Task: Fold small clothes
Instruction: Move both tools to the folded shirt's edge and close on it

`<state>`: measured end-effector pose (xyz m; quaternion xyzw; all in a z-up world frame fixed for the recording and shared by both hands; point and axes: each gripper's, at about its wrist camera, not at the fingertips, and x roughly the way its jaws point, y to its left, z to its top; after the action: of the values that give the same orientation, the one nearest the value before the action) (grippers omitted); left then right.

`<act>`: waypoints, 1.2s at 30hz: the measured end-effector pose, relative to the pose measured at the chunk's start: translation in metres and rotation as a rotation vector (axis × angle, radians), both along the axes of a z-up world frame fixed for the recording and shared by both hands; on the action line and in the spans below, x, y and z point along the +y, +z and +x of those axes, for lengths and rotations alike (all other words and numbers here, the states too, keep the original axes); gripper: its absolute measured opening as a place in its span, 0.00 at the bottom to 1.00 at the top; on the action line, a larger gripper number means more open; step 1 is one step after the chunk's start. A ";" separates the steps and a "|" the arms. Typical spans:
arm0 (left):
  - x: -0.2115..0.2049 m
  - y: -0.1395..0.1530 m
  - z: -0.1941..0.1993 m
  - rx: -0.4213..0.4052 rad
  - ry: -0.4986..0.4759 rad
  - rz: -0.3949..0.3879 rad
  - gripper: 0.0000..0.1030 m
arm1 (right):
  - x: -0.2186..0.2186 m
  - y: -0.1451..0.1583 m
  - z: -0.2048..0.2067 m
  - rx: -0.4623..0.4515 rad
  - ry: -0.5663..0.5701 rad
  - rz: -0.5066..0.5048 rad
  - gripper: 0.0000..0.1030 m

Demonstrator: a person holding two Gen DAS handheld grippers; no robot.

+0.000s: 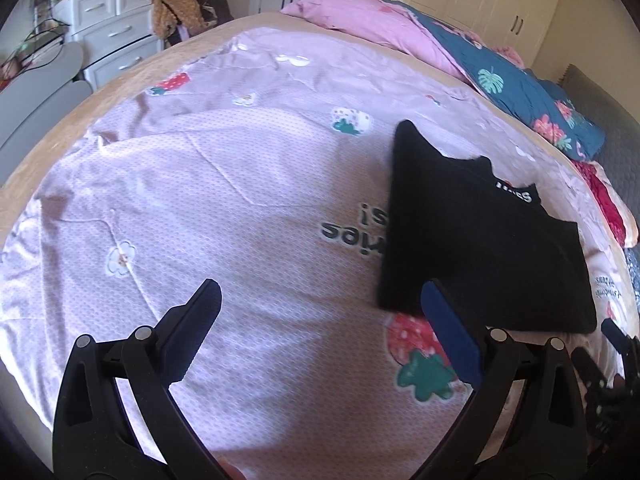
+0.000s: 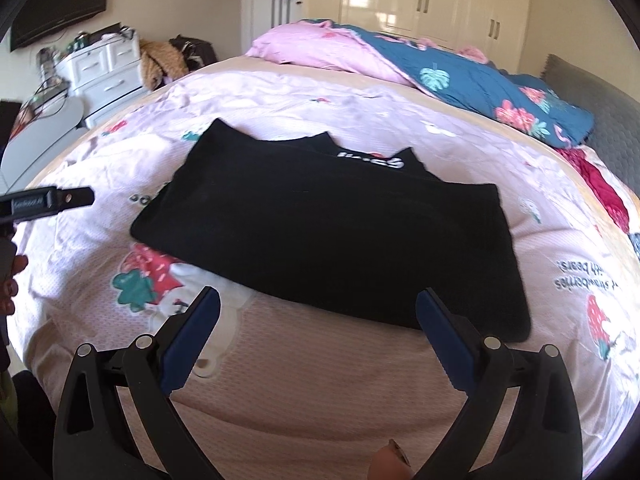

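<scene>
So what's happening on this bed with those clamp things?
A person is folding small clothes with a handheld gripper in each hand. A black garment lies folded flat on the pink strawberry sheet. Both the left gripper and right gripper are open and hold nothing; they hover at the garment's near edge. A quilt is heaped at the far side.

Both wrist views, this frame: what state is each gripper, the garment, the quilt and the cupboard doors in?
Left gripper: open, empty, over the sheet.
Right gripper: open, empty, near the garment's front edge.
Black garment: folded flat on the bed, collar label showing.
Blue floral quilt: bunched at the far side.
Wardrobe doors: closed.
Drawer unit: drawers shut.
</scene>
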<state>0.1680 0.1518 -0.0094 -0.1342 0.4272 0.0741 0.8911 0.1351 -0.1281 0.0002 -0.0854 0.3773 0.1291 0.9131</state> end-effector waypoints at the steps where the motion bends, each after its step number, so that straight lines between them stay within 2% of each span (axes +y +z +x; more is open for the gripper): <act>1: 0.002 0.000 0.001 0.000 0.003 0.000 0.91 | 0.008 -0.002 0.001 -0.001 0.015 -0.007 0.95; 9: 0.018 0.000 0.019 0.005 0.028 0.012 0.91 | 0.059 -0.019 0.012 0.008 0.119 -0.070 0.95; 17: 0.017 -0.002 0.051 0.028 0.005 0.018 0.91 | 0.113 -0.049 0.031 -0.007 0.215 -0.222 0.95; 22: 0.012 0.002 0.070 0.028 -0.008 0.017 0.91 | 0.136 -0.060 0.044 -0.023 0.251 -0.283 0.95; 29: -0.003 0.006 0.098 0.027 -0.044 0.063 0.91 | 0.150 -0.067 0.062 -0.070 0.283 -0.329 0.95; 34: -0.014 0.005 0.120 0.045 -0.067 0.049 0.91 | 0.150 -0.062 0.068 -0.124 0.292 -0.336 0.93; 35: -0.017 0.004 0.125 0.049 -0.076 0.039 0.91 | 0.148 -0.059 0.068 -0.135 0.295 -0.325 0.90; 36: -0.018 0.003 0.128 0.053 -0.083 0.031 0.91 | 0.147 -0.057 0.066 -0.138 0.300 -0.313 0.77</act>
<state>0.2959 0.1335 -0.0059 -0.1006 0.4547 0.0471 0.8837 0.2015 0.0191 -0.0566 -0.2895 0.3127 0.1970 0.8830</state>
